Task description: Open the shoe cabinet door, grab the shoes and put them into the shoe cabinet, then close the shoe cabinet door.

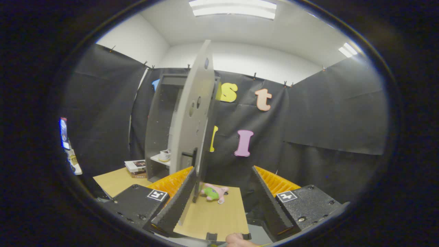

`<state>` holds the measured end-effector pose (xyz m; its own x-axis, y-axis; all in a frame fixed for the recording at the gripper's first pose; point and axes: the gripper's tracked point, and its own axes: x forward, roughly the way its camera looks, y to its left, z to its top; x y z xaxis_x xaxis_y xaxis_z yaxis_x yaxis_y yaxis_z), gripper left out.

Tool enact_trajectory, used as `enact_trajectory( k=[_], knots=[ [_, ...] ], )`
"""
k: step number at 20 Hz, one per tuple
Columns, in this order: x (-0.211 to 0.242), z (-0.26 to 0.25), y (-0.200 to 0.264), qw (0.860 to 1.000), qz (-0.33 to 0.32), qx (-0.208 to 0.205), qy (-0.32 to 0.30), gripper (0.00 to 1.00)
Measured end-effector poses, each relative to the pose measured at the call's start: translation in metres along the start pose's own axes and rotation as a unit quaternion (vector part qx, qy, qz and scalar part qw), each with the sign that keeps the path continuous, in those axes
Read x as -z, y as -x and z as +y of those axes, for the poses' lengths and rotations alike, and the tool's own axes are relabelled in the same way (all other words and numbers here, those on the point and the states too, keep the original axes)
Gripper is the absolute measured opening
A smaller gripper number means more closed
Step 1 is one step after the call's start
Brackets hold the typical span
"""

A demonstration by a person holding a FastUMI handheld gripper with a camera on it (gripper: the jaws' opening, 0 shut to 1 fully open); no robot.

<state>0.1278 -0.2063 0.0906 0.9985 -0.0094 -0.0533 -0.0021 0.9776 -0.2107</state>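
The grey shoe cabinet stands on the wooden table beyond my left finger. Its door is swung wide open and I see it almost edge-on, with a dark handle low on it. A white shoe rests on a shelf inside the cabinet. My gripper is open, its fingers spread wide. The door's lower edge sits just inside the left finger, close to it. The right finger is well clear of the door.
A pink and green plush toy lies on the table between the fingers, just past the door. A stack of books sits beside the cabinet. A hand shows at the table's near edge.
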Motion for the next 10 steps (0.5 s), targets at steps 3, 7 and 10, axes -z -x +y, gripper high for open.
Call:
enact_trajectory(
  k=[3,7,10],
  knots=[
    [0.020,-0.045,-0.025,0.999,0.014,0.024,-0.020,1.00],
    [0.044,-0.101,-0.061,0.997,0.028,0.045,-0.060,1.00],
    [0.053,-0.106,-0.085,0.997,0.032,0.021,-0.065,1.00]
  ],
)
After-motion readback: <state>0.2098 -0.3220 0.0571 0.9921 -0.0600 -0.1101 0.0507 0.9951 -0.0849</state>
